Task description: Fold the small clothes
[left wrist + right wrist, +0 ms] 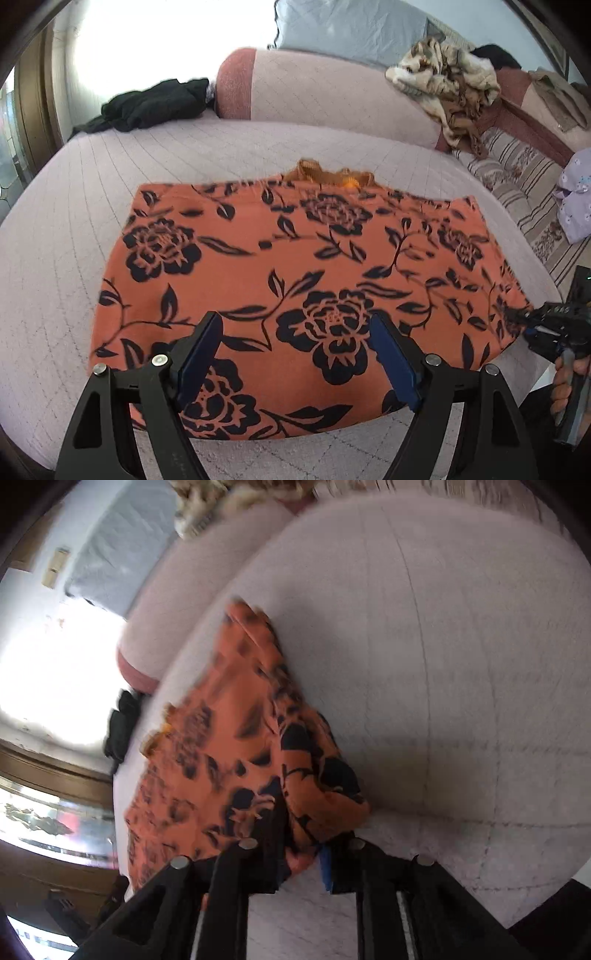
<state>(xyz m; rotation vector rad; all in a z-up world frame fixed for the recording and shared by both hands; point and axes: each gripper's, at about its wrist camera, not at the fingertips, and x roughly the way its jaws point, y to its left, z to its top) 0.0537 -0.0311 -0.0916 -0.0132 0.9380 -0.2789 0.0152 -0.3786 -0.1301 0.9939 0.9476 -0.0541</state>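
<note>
- The right gripper has its jaws pinched onto the near right corner of the orange flowered garment; from its own camera, cloth bunches up between the two black fingers and rides over them.
- The left gripper hangs over the near edge of the same garment with its jaws spread wide, one blue pad to either side of a black flower, holding nothing.
- Ahead of the left jaws the garment lies spread flat on the bed, its far edge showing a frilly orange trim.
- I'd judge the step to be taking hold of the near edge for a fold: one corner is caught, the other not yet.
- The next move looks to call for the left jaws dropping to the near left corner and closing, then both carrying that edge away toward the far side evenly.
- Well beyond the jaws sit a black garment and a tan patterned heap, presumably waiting.
</note>
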